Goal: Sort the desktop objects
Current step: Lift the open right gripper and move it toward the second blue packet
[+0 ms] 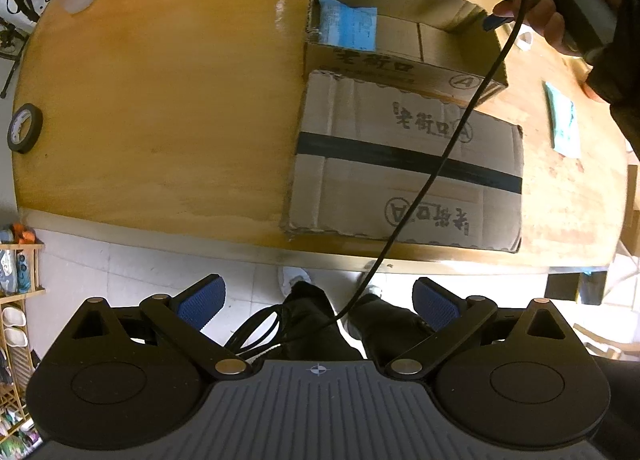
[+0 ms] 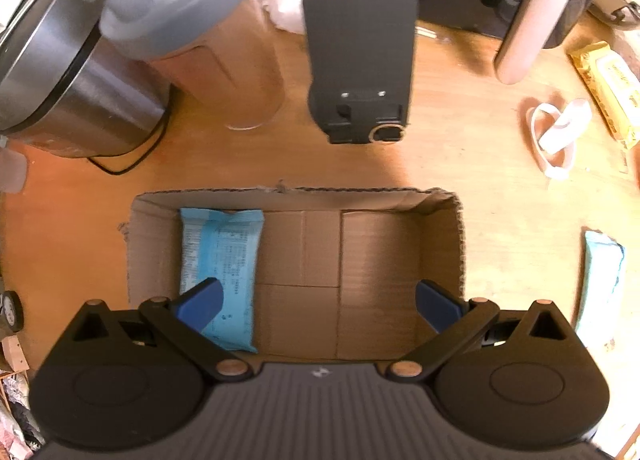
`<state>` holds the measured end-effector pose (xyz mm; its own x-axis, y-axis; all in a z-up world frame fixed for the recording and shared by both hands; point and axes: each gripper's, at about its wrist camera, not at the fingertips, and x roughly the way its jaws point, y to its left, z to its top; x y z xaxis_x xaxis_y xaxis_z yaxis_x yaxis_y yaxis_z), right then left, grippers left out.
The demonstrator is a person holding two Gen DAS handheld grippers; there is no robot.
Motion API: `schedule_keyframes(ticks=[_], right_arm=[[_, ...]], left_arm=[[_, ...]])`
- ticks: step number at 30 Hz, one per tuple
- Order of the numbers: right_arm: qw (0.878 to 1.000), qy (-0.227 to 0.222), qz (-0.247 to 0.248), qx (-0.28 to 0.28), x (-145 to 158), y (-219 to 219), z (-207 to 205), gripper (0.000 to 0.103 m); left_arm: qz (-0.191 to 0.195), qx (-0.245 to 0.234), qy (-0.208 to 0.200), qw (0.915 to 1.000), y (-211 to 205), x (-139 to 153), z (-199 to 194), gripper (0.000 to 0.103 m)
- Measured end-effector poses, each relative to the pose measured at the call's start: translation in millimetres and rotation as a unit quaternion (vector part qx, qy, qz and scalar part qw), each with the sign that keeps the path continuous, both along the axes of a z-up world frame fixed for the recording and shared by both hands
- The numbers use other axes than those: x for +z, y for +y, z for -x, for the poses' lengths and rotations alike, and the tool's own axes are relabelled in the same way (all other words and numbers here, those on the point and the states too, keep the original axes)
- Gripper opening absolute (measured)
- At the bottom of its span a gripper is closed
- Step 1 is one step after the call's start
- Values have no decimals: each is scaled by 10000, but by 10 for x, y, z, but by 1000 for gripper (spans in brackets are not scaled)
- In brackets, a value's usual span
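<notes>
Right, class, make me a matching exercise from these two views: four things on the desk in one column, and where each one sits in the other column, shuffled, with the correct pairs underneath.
Things
1. blue packet
2. tape roll
3. teal packet
4. black device

Places
A. on the table, right of the open box
B. inside the open box, at its left end
C. on the table, beyond the box's far wall
D. near the table's left edge, far from the box

Pairs: 1-B, 2-D, 3-A, 4-C
</notes>
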<state>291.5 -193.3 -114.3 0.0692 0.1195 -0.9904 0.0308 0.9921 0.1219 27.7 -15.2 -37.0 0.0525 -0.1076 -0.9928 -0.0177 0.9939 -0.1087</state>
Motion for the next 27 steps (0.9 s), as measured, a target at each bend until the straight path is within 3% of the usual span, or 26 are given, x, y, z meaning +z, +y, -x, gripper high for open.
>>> schedule_keyframes(ticks=[27], right_arm=[[9995, 9, 129, -286, -26, -809, 135, 103]], left_arm=[[-92, -256, 11, 9996, -518, 8, 6, 103]])
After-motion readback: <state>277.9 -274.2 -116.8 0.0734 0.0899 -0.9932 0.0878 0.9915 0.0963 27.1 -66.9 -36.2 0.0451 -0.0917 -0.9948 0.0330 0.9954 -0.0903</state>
